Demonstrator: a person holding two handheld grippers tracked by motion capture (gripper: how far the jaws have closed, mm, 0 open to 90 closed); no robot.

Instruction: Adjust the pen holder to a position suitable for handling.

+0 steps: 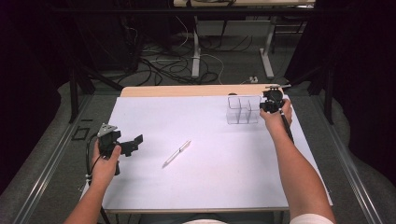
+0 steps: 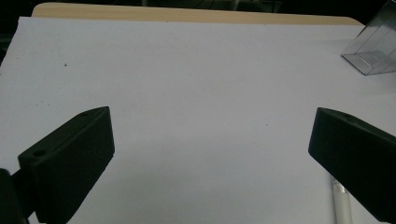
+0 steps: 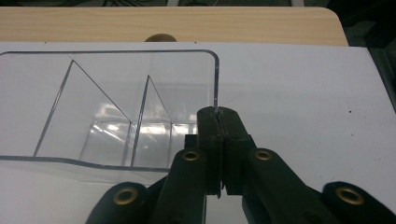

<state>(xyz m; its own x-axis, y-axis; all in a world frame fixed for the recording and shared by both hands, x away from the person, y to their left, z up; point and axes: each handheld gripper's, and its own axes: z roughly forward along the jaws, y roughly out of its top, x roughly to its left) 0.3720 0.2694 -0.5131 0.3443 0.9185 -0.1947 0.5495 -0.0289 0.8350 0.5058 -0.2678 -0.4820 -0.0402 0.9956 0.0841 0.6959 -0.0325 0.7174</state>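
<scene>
**High view: right gripper clamped on the organizer wall**

The clear plastic divided organizer stands at the far right of the white table sheet. The right gripper has its jaws pressed together on the organizer's near right wall. The left gripper hovers at the sheet's left edge, jaws spread wide and holding nothing. A slim white pen lies mid-sheet between the grippers, well apart from the organizer. Cables sprawl on the floor beyond the table.

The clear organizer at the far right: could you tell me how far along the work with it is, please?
Done: the right gripper is shut on the organizer wall, which stands upright on the table. In hand: that grip. Left, probably: the pen lies loose mid-table, outside the compartments, and the left gripper is open beside it.
</scene>
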